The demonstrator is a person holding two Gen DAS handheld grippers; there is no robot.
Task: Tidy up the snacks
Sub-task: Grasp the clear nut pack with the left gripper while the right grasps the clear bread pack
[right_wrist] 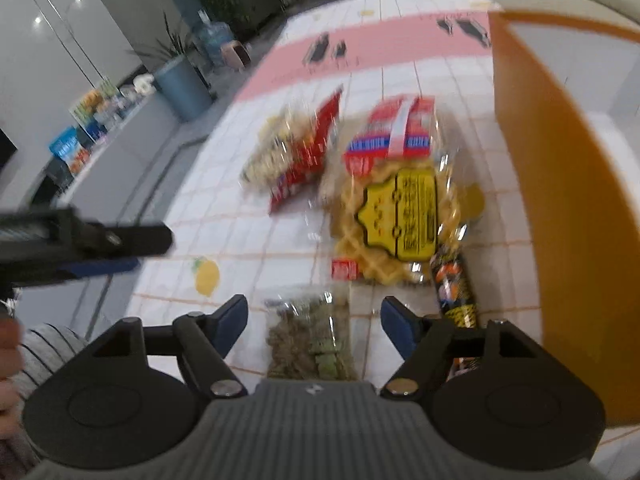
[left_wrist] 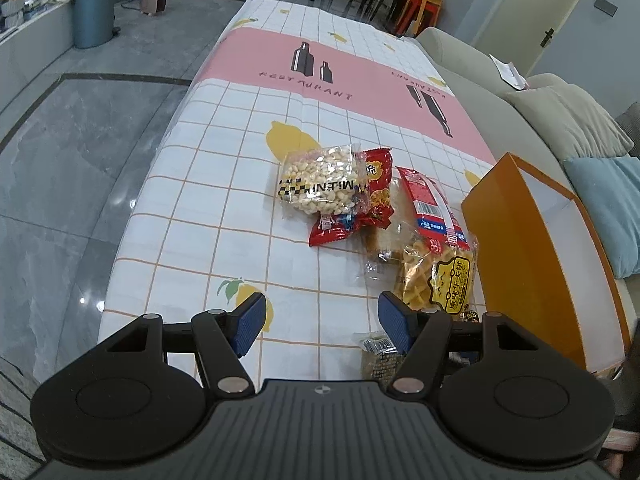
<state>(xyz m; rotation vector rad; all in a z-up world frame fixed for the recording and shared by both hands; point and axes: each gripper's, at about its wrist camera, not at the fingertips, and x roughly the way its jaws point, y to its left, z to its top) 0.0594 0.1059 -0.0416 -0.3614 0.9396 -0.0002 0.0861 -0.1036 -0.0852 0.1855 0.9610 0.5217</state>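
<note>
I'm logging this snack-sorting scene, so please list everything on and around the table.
puffed snack bag: one, clear with pale kernels, far end of the pile, lying on the red packet.
red packet: one, red, under and beside the puffed snack bag.
waffle pack: one, clear with a yellow label and red top, beside the box.
dark tube snack: one, black and orange, between the waffle pack and the box.
green snack bag: one, clear with greenish pieces, nearest, below the right claw.
box: one, orange outside and white inside, right of the snacks.
tablecloth: one, white grid with pink band and lemons.
bin: one, blue-grey, on the floor.
sofa: one, beige, beyond the box.
left claw: open, empty.
right claw: open, empty.
</note>
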